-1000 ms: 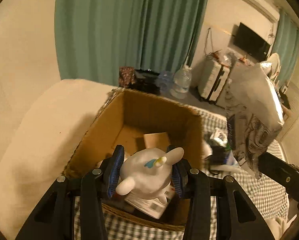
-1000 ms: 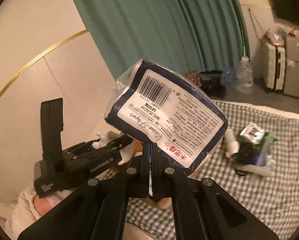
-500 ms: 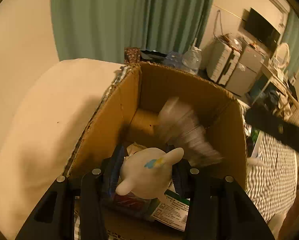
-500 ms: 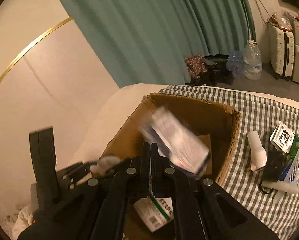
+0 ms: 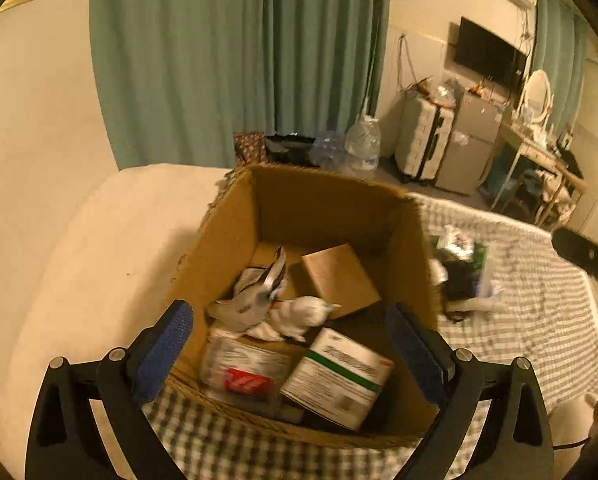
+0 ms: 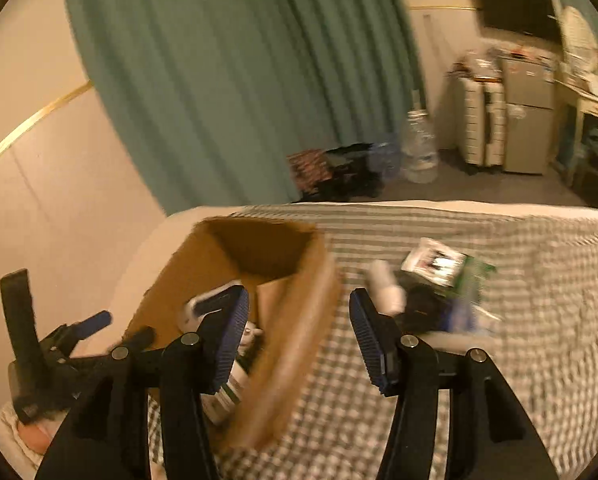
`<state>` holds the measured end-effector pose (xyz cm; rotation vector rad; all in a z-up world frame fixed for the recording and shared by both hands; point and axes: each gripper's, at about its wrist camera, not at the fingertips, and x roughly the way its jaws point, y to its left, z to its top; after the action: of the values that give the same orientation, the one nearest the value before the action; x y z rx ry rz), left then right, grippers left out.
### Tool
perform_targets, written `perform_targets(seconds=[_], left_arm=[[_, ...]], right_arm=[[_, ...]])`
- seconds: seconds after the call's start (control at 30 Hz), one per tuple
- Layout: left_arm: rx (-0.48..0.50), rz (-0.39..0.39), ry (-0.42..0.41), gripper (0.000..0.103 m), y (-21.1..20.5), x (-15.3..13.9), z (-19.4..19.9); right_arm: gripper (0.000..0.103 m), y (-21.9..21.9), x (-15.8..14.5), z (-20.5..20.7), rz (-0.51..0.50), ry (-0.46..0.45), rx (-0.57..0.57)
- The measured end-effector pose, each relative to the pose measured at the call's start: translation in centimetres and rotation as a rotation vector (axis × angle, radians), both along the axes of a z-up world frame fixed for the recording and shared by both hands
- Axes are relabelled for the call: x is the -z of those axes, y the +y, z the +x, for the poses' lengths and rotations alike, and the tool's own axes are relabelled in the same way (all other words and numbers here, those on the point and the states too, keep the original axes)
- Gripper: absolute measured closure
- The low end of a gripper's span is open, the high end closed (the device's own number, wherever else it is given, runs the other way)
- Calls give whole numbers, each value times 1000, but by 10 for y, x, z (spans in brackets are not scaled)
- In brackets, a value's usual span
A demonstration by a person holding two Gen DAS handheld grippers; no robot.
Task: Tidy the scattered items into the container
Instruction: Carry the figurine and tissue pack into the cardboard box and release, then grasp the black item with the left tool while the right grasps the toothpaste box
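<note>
An open cardboard box (image 5: 227, 224) stands on the checked bedspread and holds a white unicorn toy (image 5: 299, 314), a crumpled foil packet (image 5: 255, 300), a small brown carton (image 5: 339, 276) and several printed packs. My left gripper (image 5: 291, 344) is open and empty over the box's near rim. My right gripper (image 6: 299, 336) is open and empty above the box's right wall (image 6: 299, 320). A pile of scattered items (image 6: 435, 284) lies on the bedspread right of the box; it also shows in the left wrist view (image 5: 459, 276).
The checked bedspread (image 6: 519, 340) stretches to the right. A cream wall and teal curtain (image 5: 239, 60) stand behind the box. Water bottles (image 5: 359, 148), suitcases (image 5: 423, 144) and a desk are on the floor beyond the bed.
Both grippers opened. The unicorn toy dropped from my left gripper into the box. The tissue pack left my right gripper and went into the box. The right gripper swung rightward.
</note>
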<state>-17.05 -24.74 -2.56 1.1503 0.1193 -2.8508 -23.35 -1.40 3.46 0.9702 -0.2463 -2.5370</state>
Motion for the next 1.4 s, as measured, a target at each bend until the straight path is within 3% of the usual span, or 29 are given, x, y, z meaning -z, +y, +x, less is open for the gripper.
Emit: perform_targets(seconds=[0.27, 0.43, 0.6, 0.9, 1.03, 1.4], left_arm=[[49, 56, 54, 0, 87, -23, 33], [88, 61, 32, 0, 151, 3, 33], [157, 13, -42, 0, 205, 38, 6], [142, -31, -107, 0, 231, 87, -56], [118, 17, -128, 0, 225, 104, -87], [129, -32, -132, 0, 232, 138, -161]], right_arm=[[50, 102, -18, 56, 6, 53, 145], [50, 147, -6, 69, -13, 58, 173], [50, 170, 26, 65, -2, 40, 186], [50, 189, 102, 8, -72, -91, 191], [50, 181, 121, -19, -65, -104, 159], [50, 179, 164, -107, -90, -184, 78]])
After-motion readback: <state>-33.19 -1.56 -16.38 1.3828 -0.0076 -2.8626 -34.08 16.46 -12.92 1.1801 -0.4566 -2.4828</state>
